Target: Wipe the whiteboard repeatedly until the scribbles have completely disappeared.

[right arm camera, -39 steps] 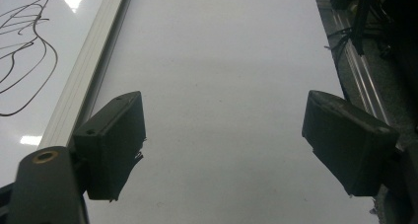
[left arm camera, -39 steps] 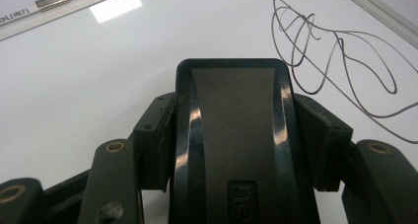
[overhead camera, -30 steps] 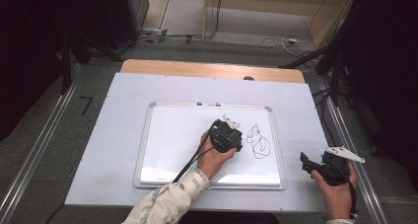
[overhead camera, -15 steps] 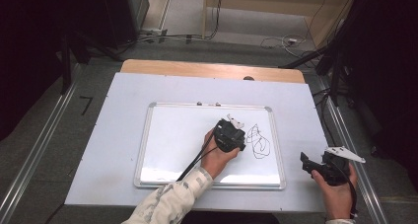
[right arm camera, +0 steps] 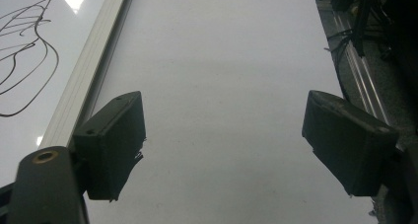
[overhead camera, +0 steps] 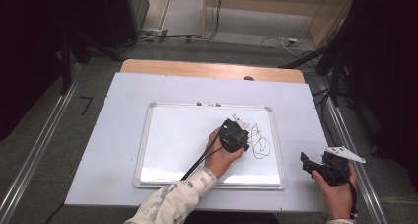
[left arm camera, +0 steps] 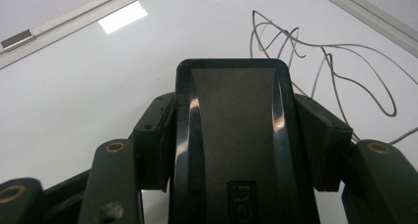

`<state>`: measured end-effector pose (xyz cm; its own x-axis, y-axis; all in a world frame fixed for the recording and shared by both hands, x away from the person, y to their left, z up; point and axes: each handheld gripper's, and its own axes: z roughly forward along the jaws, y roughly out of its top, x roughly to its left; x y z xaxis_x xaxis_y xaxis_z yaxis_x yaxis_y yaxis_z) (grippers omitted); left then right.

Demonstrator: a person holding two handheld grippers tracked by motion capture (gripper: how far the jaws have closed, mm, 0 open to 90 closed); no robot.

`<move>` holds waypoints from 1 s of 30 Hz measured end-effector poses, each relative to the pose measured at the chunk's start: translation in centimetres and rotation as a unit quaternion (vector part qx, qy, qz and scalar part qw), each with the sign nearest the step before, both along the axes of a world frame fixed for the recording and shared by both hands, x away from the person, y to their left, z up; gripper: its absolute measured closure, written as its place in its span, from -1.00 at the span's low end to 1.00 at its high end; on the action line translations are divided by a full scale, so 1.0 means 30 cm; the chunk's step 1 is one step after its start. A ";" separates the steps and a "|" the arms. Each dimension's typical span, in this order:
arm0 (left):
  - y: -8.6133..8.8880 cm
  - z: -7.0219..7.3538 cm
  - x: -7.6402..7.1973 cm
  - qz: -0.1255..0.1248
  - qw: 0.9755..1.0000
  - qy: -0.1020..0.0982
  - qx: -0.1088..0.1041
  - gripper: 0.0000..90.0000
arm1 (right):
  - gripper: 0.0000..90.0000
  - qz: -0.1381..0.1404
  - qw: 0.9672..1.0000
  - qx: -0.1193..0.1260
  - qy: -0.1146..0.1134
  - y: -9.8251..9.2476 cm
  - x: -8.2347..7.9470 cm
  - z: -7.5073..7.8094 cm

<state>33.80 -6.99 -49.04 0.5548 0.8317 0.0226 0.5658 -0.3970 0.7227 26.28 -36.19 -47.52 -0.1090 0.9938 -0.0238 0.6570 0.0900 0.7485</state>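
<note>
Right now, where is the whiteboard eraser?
In the left gripper view the whiteboard eraser is clamped in the left claw. In the high view it sits over the whiteboard's right half, just left of the black scribble.

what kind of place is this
Likely a lab or recording workspace, not a home: a whiteboard lying flat on a table, metal rails alongside, and loose cables on the floor.

The whiteboard (overhead camera: 187,145) lies in the middle of the table (overhead camera: 113,135). On its right part are the scribbled lines (overhead camera: 260,142), and the left gripper (overhead camera: 235,135) with the eraser (left arm camera: 231,130) stands just left of them. The right gripper (overhead camera: 308,164) is near the table's right edge, beside the whiteboard.
</note>
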 end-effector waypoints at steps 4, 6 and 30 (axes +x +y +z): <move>-0.003 -0.002 0.002 0.000 1.000 -0.002 -0.002 -0.10 | -0.66 0.002 1.000 -0.001 0.000 0.000 0.000 0.000; -0.003 -0.003 0.003 0.000 1.000 -0.002 -0.003 -0.10 | -0.66 0.002 1.000 -0.001 0.000 0.000 0.000 -0.001; -0.008 -0.003 0.000 -0.006 1.000 -0.016 -0.003 -0.09 | -0.66 0.002 1.000 -0.001 0.000 0.001 -0.001 -0.001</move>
<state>33.81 -7.24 -49.15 0.5636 0.8253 0.0364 0.5370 -0.3995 0.7430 26.26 -36.16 -47.54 -0.1137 0.9932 -0.0266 0.6569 0.0952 0.7479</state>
